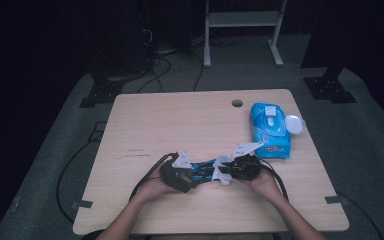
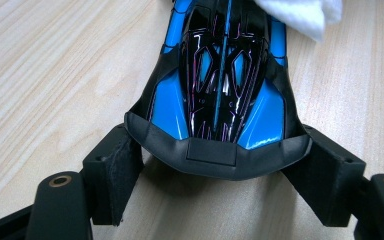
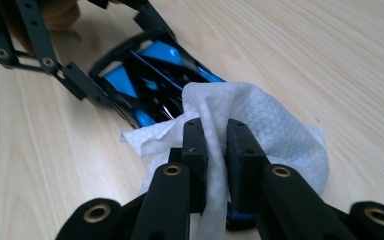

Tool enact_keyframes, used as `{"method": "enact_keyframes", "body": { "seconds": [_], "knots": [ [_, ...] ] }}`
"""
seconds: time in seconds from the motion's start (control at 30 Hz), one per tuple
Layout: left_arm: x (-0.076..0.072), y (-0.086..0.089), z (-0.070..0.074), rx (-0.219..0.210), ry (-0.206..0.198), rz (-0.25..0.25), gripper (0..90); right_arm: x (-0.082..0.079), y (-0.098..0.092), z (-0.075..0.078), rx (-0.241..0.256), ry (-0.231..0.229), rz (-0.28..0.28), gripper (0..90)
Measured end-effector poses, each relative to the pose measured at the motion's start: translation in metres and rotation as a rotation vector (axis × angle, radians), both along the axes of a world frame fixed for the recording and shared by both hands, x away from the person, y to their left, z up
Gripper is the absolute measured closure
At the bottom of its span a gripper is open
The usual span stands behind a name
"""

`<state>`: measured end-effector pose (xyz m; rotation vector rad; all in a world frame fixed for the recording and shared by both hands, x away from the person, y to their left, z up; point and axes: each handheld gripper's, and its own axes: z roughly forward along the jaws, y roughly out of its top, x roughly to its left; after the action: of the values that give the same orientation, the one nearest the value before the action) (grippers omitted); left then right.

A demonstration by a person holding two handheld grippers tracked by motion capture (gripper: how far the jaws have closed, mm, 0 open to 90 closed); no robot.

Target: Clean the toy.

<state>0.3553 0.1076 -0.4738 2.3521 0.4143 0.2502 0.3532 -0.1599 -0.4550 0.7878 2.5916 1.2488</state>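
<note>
Two grippers meet near the table's front edge: the left gripper (image 2: 215,175) clamps one blue and black toy car (image 2: 220,85) by its end, and the right gripper (image 3: 215,150) pinches one white wipe (image 3: 260,125) draped on the car. One blue wipe pack (image 1: 269,129) lies open on the pale wooden table (image 1: 180,120); dark floor surrounds it.

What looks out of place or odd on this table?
Only the wipes pack: its lid is flipped open. Otherwise normal: the left tool holds the toy car, and the right tool pinches a wipe on it.
</note>
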Motion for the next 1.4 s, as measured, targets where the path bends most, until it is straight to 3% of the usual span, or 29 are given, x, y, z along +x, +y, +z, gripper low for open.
{"method": "enact_keyframes", "body": {
  "seconds": [0.3, 0.43, 0.6, 0.73, 0.83, 0.97, 1.0, 1.2, 1.3, 1.4],
  "knots": [
    [0.0, 0.0, 0.0, -0.005, 0.005, 0.003, 25.3, -0.002, 0.037, 0.003, 0.027, -0.009, 0.086, 79.3],
    [0.0, -0.001, -0.001, -0.009, 0.006, 0.006, 25.3, -0.003, 0.066, 0.0, 0.025, -0.002, 0.134, 79.1],
    [0.0, -0.001, -0.001, -0.014, 0.006, 0.008, 25.4, 0.007, 0.065, 0.002, 0.056, 0.038, 0.116, 79.4],
    [0.0, -0.002, -0.001, -0.012, 0.005, 0.008, 25.4, 0.008, 0.077, 0.008, 0.077, 0.031, 0.104, 79.4],
    [-0.001, -0.002, -0.001, -0.015, 0.006, 0.01, 25.4, 0.01, 0.095, 0.006, 0.036, 0.022, 0.118, 79.4],
    [0.0, -0.001, -0.001, -0.019, 0.009, 0.009, 25.4, 0.019, 0.095, 0.004, 0.03, 0.023, 0.071, 79.4],
    [0.0, -0.002, -0.001, -0.018, 0.009, 0.008, 25.4, 0.023, 0.091, 0.003, 0.049, 0.055, 0.057, 79.4],
    [-0.001, -0.002, -0.001, -0.017, 0.008, 0.002, 25.4, 0.014, 0.091, 0.004, 0.06, 0.098, 0.11, 79.7],
    [-0.001, -0.002, -0.001, -0.018, 0.009, 0.003, 25.3, 0.016, 0.091, 0.005, 0.06, 0.101, 0.129, 79.8],
    [-0.001, -0.002, -0.001, -0.014, 0.005, 0.006, 25.3, 0.021, 0.092, 0.002, 0.054, 0.057, 0.084, 79.9]
  ]
}}
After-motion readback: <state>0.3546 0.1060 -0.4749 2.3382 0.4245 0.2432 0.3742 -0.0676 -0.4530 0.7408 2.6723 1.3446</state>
